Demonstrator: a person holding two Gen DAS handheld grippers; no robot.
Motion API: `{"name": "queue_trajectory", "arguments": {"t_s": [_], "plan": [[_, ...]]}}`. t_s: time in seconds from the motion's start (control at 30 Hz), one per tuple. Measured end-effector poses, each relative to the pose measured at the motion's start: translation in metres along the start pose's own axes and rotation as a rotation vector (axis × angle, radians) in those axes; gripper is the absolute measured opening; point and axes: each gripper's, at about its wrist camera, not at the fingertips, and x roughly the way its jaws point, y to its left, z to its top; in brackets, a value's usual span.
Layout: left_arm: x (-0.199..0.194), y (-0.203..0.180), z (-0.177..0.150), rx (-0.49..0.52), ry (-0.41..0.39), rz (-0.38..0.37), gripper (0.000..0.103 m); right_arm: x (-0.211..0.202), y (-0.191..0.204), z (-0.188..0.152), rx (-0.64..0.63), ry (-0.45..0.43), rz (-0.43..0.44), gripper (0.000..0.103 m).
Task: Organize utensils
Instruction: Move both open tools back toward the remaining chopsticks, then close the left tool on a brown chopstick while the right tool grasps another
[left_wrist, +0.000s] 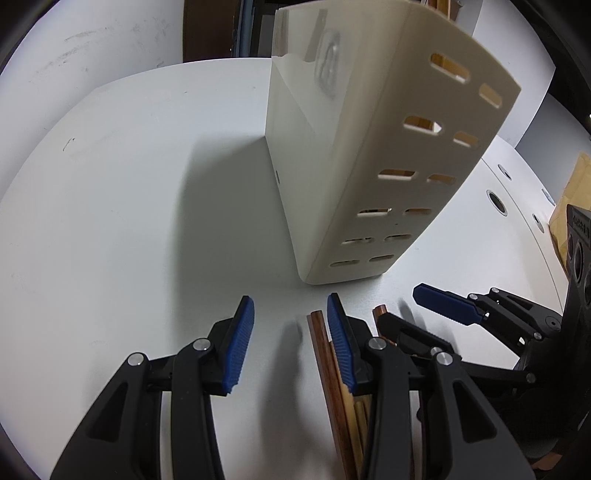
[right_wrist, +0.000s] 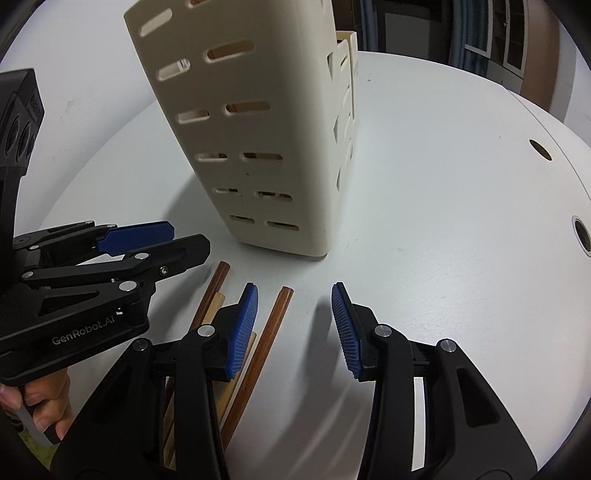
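My left gripper (left_wrist: 290, 314) and right gripper (right_wrist: 293, 308) hung part-open, holding nothing, over chopsticks (right_wrist: 271, 332) lying near the cream slotted holder (right_wrist: 251, 147).

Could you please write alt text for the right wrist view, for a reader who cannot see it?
The right gripper, jaws open and empty, points down at a white table where brown and pale wooden chopsticks lie. Beyond them stands a cream slotted utensil holder; the left gripper reaches in from the left.
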Motion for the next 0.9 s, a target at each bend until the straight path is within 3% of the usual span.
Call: {"name": "queue_trajectory", "arguments": {"t_s": [0.33,0.9], "plan": [[0.012,0.001,0.008,-0.005,0.021,-0.007,0.036,0.007,0.012,0.001,-0.022,0.012,-0.013,0.035],[0.025,-0.005,0.017,0.034,0.041,0.011,0.029,-0.001,-0.001,-0.011,-0.038,0.015,-0.028,0.022]]}}
